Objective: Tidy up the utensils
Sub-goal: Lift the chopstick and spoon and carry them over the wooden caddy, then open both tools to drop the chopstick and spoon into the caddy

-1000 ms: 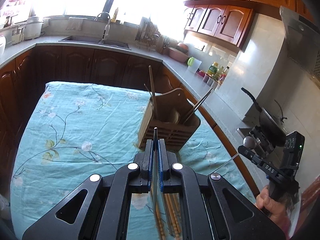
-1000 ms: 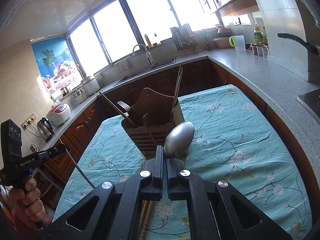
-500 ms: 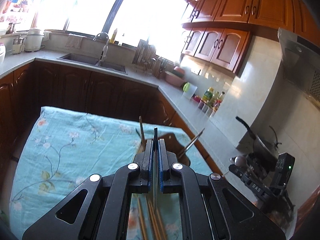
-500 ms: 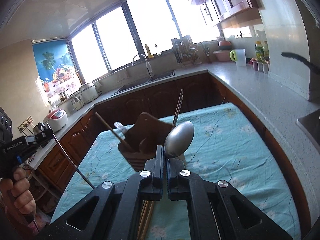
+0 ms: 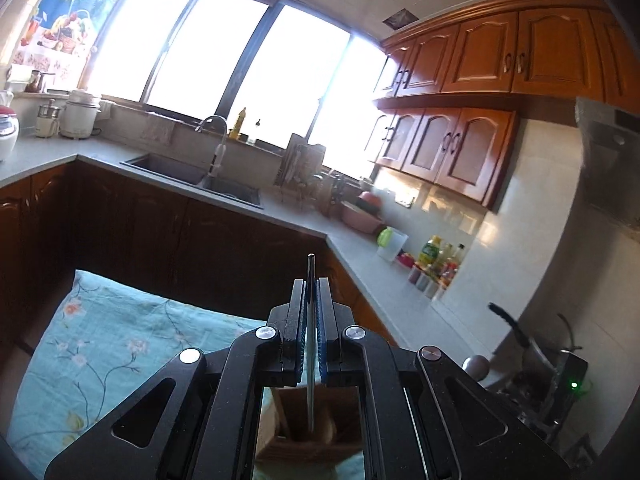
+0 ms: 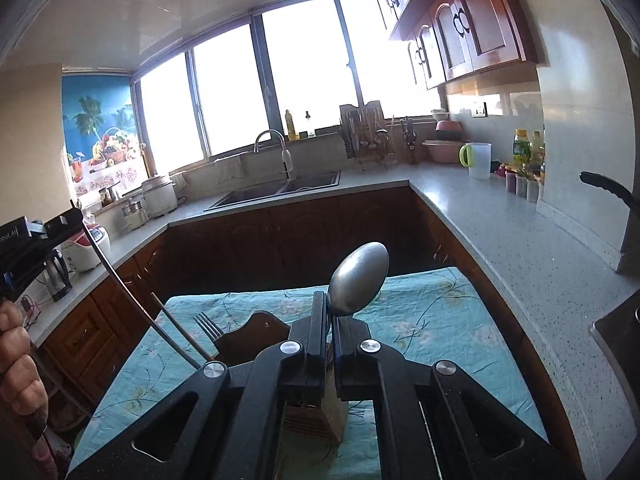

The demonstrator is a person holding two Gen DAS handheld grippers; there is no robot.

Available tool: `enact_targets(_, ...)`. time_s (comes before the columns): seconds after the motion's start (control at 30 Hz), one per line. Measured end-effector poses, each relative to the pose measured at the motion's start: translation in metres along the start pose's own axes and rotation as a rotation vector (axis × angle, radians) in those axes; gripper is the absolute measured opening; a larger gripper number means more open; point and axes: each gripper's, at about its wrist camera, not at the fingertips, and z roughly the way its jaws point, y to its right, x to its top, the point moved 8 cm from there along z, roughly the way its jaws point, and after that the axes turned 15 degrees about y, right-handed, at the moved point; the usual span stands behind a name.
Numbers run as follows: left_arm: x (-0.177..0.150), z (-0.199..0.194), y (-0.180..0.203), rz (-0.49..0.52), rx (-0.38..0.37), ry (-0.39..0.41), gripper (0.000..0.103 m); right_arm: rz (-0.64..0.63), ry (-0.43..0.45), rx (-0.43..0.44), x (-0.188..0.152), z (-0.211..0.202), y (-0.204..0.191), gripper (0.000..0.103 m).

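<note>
My left gripper (image 5: 311,284) is shut on a thin metal utensil (image 5: 310,344) seen edge-on, its tip poking past the fingers. Below it, between the gripper's arms, shows the wooden utensil holder (image 5: 304,420). My right gripper (image 6: 330,308) is shut on a metal spoon (image 6: 358,280), bowl up. Under it stands the holder (image 6: 256,332) with a fork (image 6: 208,326) and a chopstick (image 6: 180,332) in it. In the right wrist view the left gripper (image 6: 24,240) is at the far left, its utensil (image 6: 120,280) slanting down toward the holder. The right gripper (image 5: 560,392) shows low right in the left wrist view.
The holder sits on a table under a teal floral cloth (image 5: 100,352). A grey counter (image 6: 520,240) wraps around it, with a sink (image 6: 280,190), bottles (image 5: 436,260) and a black pan (image 5: 516,332) by the wall. A hand (image 6: 16,360) grips the left tool.
Both grippers have risen and tipped upward, still shut on their utensils. The holder has slid from mid-frame to the bottom of both views, mostly hidden under the grippers.
</note>
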Motion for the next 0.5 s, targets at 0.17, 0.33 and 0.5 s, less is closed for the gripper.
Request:
enact_targets(0.17, -0.042, 0.017, -0.016, 0.010, 0.054, -0.048, 0.004, -0.032, -0.042, 0.000, -0.024, 0.024, -0.006, 0.002)
enact_targets(0.33, -0.085, 0.021, -0.027, 0.015, 0.063, -0.122, 0.004, -0.041, -0.103, 0.008, -0.054, 0.039, -0.008, 0.002)
enact_targets(0.5, -0.117, 0.025, -0.028, 0.031, 0.050, -0.192, 0.004, -0.022, -0.178, 0.030, -0.083, 0.049, -0.007, 0.002)
